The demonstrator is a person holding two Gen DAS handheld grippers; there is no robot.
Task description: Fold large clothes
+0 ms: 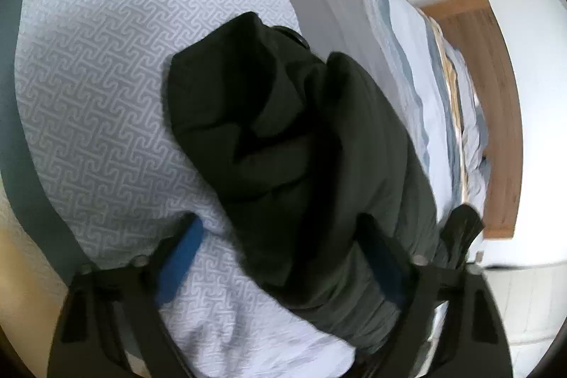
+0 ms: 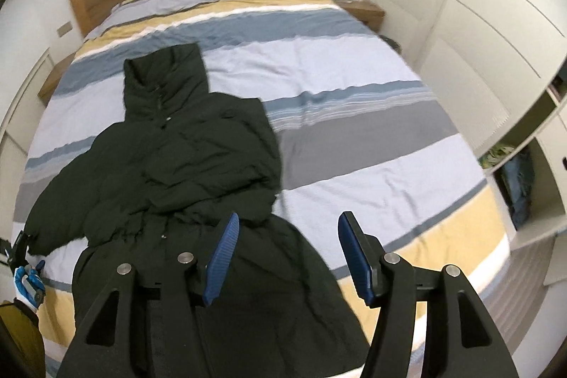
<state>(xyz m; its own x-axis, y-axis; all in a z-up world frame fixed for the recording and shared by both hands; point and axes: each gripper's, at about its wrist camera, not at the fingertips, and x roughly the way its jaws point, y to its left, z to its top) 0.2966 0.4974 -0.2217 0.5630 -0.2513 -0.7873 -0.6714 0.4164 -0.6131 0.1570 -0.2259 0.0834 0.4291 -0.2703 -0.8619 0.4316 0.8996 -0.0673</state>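
Dark hooded jacket (image 2: 184, 147) lying on striped bed (image 2: 354, 94); left gripper (image 1: 283, 254) fingers straddling sleeve, grip unclear; right gripper (image 2: 287, 257) fingers gaping, holding nothing.

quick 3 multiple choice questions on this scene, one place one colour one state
1. Where does the coat lie?
A. on the floor
B. on the striped bed
C. hanging on a wardrobe door

2. What colour are the pads of the right claw?
A. blue
B. red
C. yellow

3. How does the right claw stand?
A. shut on the hood
B. shut on a pillow
C. open, with nothing gripped

Answers:
1 B: the coat is spread over the striped cover.
2 A: both pads show blue against the black frame.
3 C: the fingers stand apart above the coat's lower part.
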